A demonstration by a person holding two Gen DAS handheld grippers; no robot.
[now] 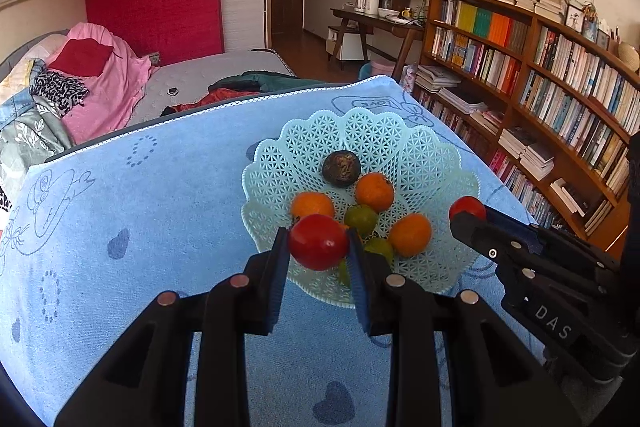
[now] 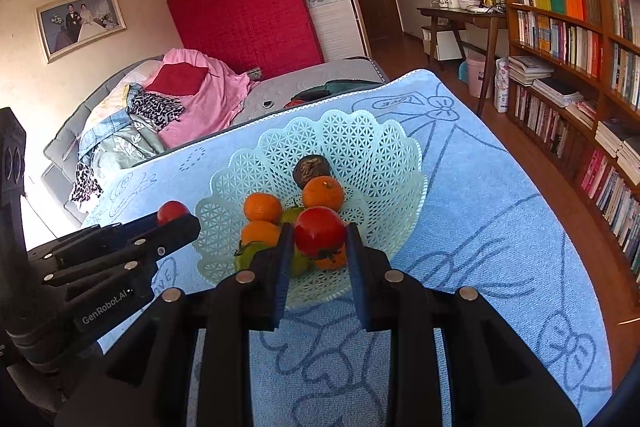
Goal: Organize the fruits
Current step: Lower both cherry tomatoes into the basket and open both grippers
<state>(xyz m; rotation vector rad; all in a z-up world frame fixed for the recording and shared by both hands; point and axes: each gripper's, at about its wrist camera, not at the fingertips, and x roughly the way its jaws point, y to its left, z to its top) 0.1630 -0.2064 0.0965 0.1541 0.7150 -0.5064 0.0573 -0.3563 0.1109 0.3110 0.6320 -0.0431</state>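
Carrying one tomato clamped in the left gripper (image 1: 319, 243) and another in the right gripper (image 2: 320, 233), hold both grips firm until each hangs ahead over the basket (image 1: 432, 143), then lower gently before releasing.

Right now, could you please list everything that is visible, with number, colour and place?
basket: one, pale green lattice, on the towel
towel: one, light blue with drawn hearts, covers the surface
oranges: at least three, orange, in the basket
green fruits: at least two, in the basket among the oranges
dark fruit: one, brown-black, at the back of the basket
bed: one, grey, behind, with pink cloth
bookshelf: one, wooden, full, at right
desk: one, wooden, far back
left gripper: black, shut on a red tomato
right gripper: black, shut on a second red tomato
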